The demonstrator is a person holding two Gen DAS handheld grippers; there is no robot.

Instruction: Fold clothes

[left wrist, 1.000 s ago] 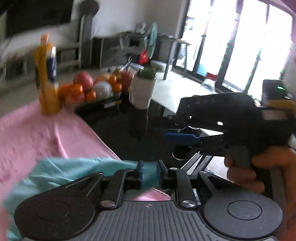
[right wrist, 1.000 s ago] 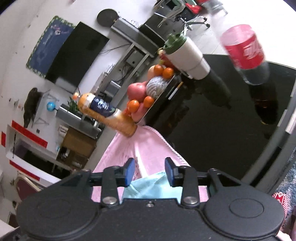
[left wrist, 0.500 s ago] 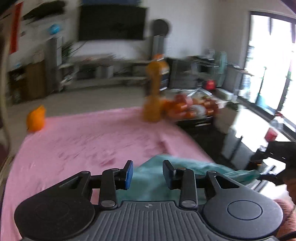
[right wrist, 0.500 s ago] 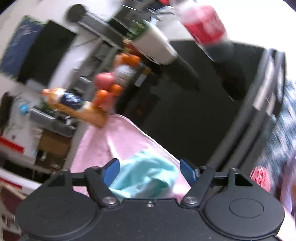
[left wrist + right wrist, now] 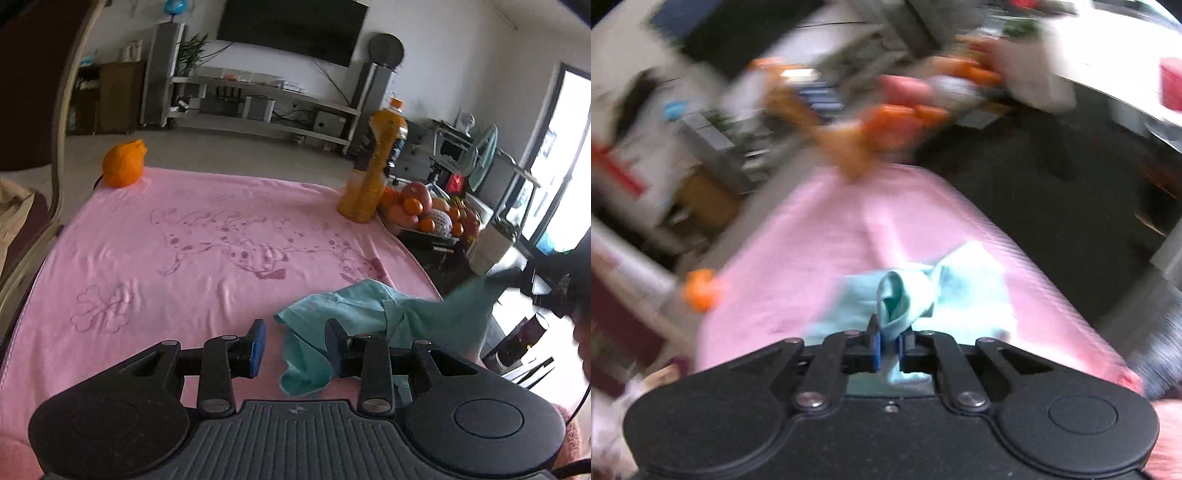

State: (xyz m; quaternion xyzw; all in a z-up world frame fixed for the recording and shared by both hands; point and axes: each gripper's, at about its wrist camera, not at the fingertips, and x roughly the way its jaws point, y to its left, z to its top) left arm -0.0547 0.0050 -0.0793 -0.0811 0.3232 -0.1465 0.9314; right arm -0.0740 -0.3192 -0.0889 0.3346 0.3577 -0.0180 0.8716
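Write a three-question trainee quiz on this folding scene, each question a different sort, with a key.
1. True or false: the left claw is open.
2. The right claw grips: A) crumpled teal cotton garment B) pink printed blanket C) tall orange juice bottle
3. Fill in: the garment lies on the pink ___.

Key: 1 true; 2 A; 3 blanket.

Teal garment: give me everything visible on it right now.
The teal garment is a thin, soft-looking cloth, crumpled and unfolded, lying near the right edge of the pink blanket. One end is stretched up and off to the right, pinched in the shut right tongs, where a bunched fold sticks out. The left tongs are open around its near edge, not gripping.
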